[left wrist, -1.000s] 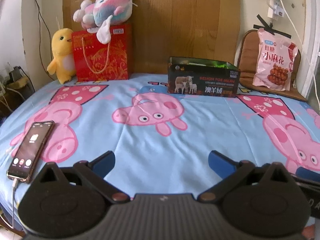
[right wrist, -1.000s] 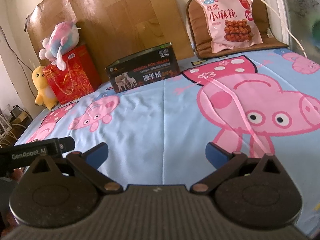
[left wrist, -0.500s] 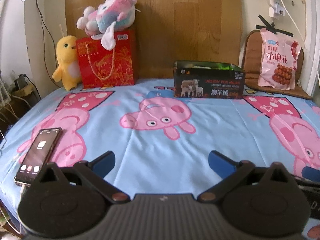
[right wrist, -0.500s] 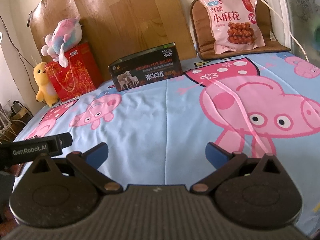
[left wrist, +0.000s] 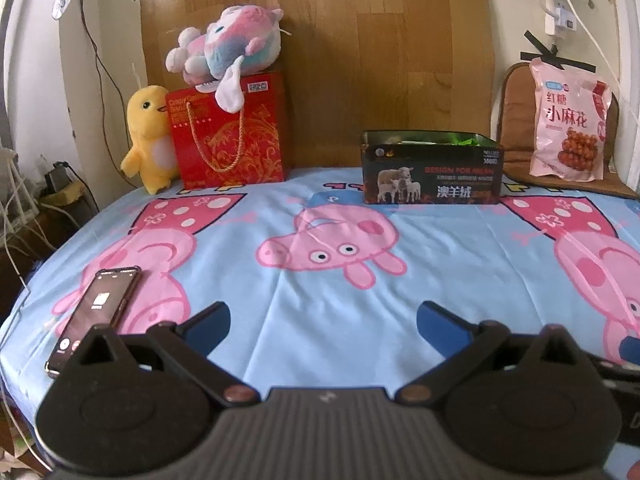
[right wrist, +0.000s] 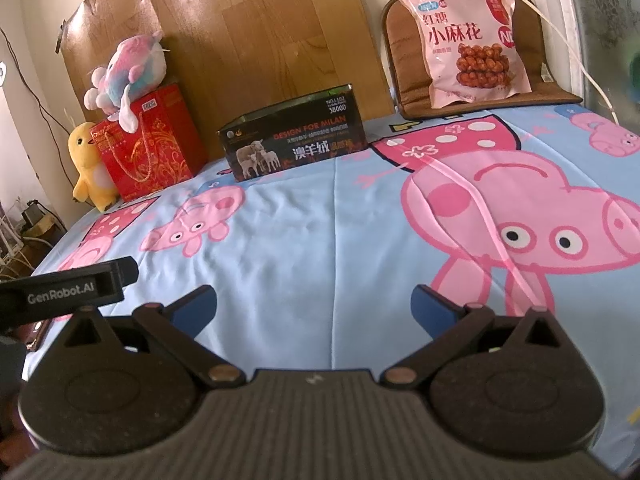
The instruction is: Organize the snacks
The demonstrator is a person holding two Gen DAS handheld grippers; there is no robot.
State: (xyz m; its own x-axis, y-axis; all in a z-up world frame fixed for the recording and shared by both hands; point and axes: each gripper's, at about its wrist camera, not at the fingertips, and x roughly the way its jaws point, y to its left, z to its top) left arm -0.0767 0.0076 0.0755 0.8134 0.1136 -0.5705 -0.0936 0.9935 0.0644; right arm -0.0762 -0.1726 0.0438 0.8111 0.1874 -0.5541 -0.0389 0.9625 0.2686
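Note:
A pink snack bag (left wrist: 568, 128) (right wrist: 466, 40) leans upright on a brown cushion (right wrist: 404, 60) at the far right of the bed. A dark open box (left wrist: 432, 174) (right wrist: 294, 138) with sheep printed on it stands at the far middle, with green packets showing inside. My left gripper (left wrist: 322, 322) hovers open over the near edge of the bed, nothing between its blue-tipped fingers. My right gripper (right wrist: 314, 310) is open too, low over the near bedsheet, far from both the bag and the box.
A red gift bag (left wrist: 228, 136) (right wrist: 150, 144) with a pastel plush toy (left wrist: 226, 48) on top and a yellow plush duck (left wrist: 150, 136) stand at the far left. A phone (left wrist: 94, 312) lies near the bed's left edge. The left gripper's body (right wrist: 68, 292) shows at left.
The left wrist view has pulled back and risen a little, so the phone sits further inside the frame. The right wrist view has shifted only slightly. Both grippers stay open.

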